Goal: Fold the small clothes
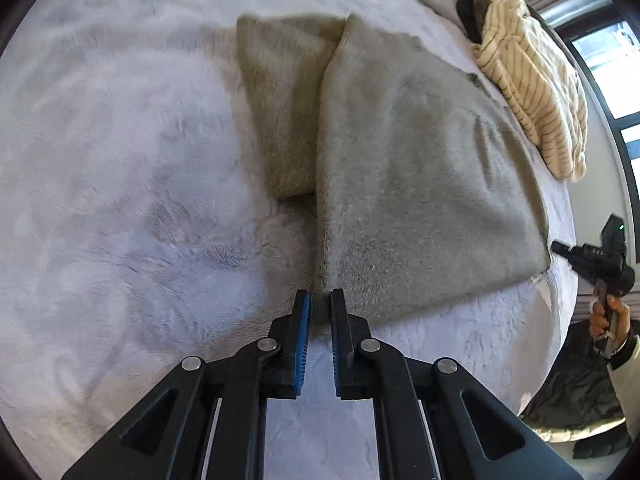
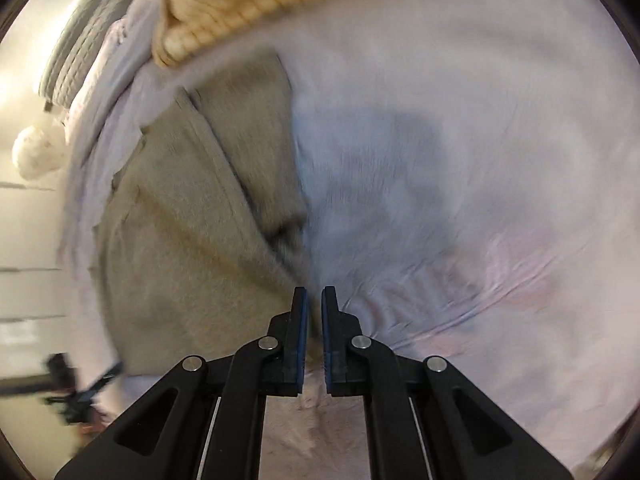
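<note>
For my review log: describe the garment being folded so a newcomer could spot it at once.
Start from the pale lilac plush bedspread covering the bed. At its middle lies the grey-green fuzzy garment, one corner pinched by the left hand-held gripper. Unlike the cream striped knit heaped beside it, it is plain, unstriped and spread flat.

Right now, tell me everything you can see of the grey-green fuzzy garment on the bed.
The grey-green fuzzy garment looks like soft brushed fleece. It lies mostly flat on the pale lilac plush blanket, with two long panels side by side; the narrower one sits partly under the wider one's raised fold edge. The left gripper has its jaws closed on the near corner. A seam line runs along it in the right wrist view. The cream striped knit lies by its far edge.
</note>
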Demonstrator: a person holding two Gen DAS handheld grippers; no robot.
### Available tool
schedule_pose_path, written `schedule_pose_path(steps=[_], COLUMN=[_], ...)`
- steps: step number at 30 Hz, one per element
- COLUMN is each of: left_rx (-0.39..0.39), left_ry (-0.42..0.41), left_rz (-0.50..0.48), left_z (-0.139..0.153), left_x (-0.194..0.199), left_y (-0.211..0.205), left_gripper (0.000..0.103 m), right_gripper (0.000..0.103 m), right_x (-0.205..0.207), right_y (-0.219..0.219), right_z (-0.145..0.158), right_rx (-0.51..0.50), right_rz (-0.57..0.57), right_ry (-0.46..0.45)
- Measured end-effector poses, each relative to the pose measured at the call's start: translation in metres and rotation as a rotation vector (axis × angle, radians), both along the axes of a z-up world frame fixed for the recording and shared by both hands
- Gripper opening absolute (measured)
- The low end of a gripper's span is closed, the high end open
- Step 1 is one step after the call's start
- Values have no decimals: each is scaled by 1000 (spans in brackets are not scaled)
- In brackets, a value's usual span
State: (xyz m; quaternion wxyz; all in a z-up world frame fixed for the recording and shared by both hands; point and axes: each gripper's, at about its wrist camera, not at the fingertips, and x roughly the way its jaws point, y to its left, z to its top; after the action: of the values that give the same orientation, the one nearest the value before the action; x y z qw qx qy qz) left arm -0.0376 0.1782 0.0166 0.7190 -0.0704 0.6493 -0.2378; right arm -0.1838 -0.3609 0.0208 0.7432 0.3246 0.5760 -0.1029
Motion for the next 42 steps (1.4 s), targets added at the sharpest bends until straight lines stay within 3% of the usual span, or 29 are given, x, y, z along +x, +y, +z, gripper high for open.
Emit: schedule_pose_path(steps=[5, 11, 13, 15, 20, 22, 24, 29, 32, 37, 42], left_rx=[-16, 11, 44, 140, 69, 92, 171, 118, 110, 145, 161], left_ry=[-105, -229, -239, -236, -196, -201, -219, -202, -201, -164, -103], left_rz=[38, 72, 91, 125, 180, 172, 175, 152, 94, 34, 80], left_z=[24, 22, 8, -12, -23, -17, -10, 9, 17, 6, -16], left_x=[29, 85, 99, 111, 118, 117, 115, 87, 59, 17, -4], left_y=[-13, -66, -81, -86, -62, -55, -50, -31, -34, -42, -23], left_gripper=[10, 10, 10, 10, 10, 10, 10, 10, 10, 10, 13], right_gripper=[7, 7, 7, 7, 4, 4, 9, 10, 10, 10, 10], right_x=[40, 97, 110, 115, 112, 110, 106, 89, 78, 65, 52], right_y=[16, 38, 45, 47, 36, 36, 36, 54, 88, 153, 179], right_z=[25, 4, -10, -25, -37, -32, -26, -5, 3, -18, -40], right_rx=[-58, -66, -71, -86, -56, -67, -74, -85, -52, 22, 19], right_rz=[78, 122, 131, 136, 128, 121, 102, 114, 205, 347, 389], right_ry=[-113, -121, -104, -66, -84, -86, -86, -119, -144, -90, -28])
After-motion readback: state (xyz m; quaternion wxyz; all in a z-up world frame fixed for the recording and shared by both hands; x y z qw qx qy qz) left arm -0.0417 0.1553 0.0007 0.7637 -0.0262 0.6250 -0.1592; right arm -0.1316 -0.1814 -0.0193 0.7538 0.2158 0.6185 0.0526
